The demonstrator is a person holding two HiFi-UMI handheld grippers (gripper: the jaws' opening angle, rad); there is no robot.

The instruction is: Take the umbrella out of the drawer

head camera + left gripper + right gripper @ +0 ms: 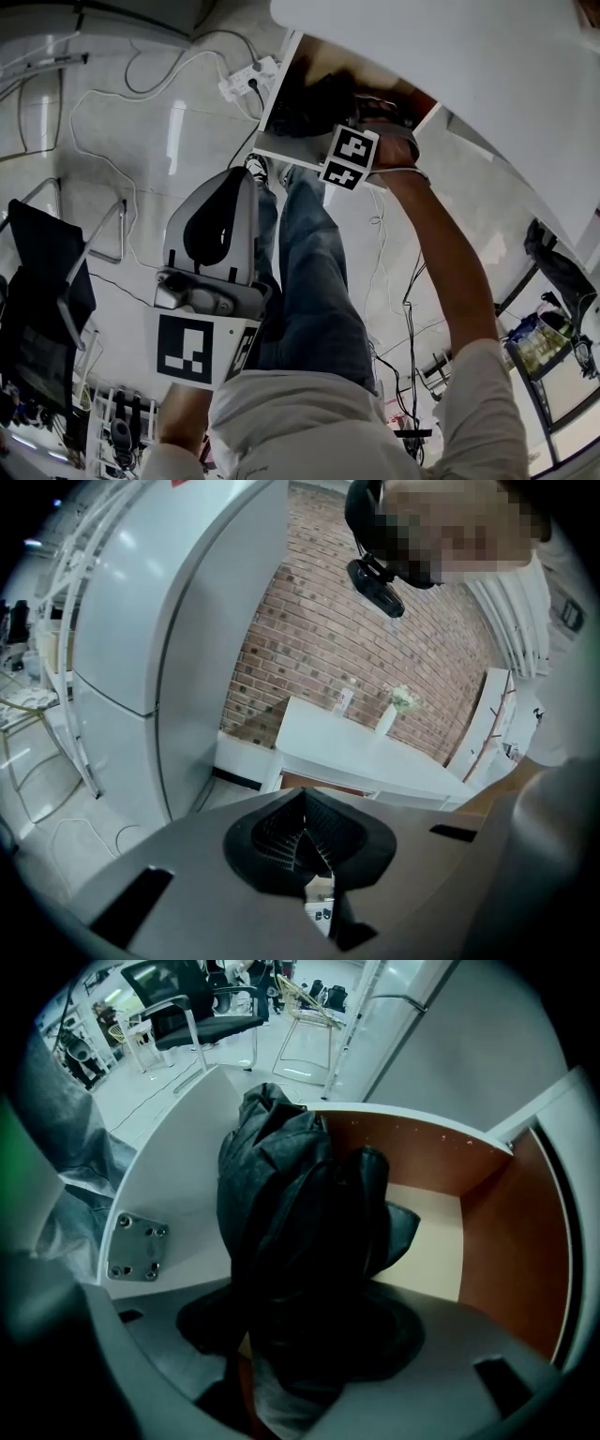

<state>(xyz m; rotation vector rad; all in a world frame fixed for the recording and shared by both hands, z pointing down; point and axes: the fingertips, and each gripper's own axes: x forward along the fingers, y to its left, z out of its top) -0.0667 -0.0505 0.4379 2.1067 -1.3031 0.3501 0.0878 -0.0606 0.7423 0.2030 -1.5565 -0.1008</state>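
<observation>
The right hand-held gripper [305,1349] is clamped on the black umbrella [300,1204]. The umbrella's folded cloth bulges out between the jaws and lies in the open drawer [511,1241], along the white left wall. The head view shows only a dark mass there, beyond the marker cube [349,157]. The left hand-held gripper [305,841] hangs near the person's body, jaws pressed together on nothing. Only its own view shows a refrigerator [159,639], a brick wall [319,639] and a far white counter [356,752].

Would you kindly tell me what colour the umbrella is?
The umbrella is black; the right gripper view shows it best.
</observation>
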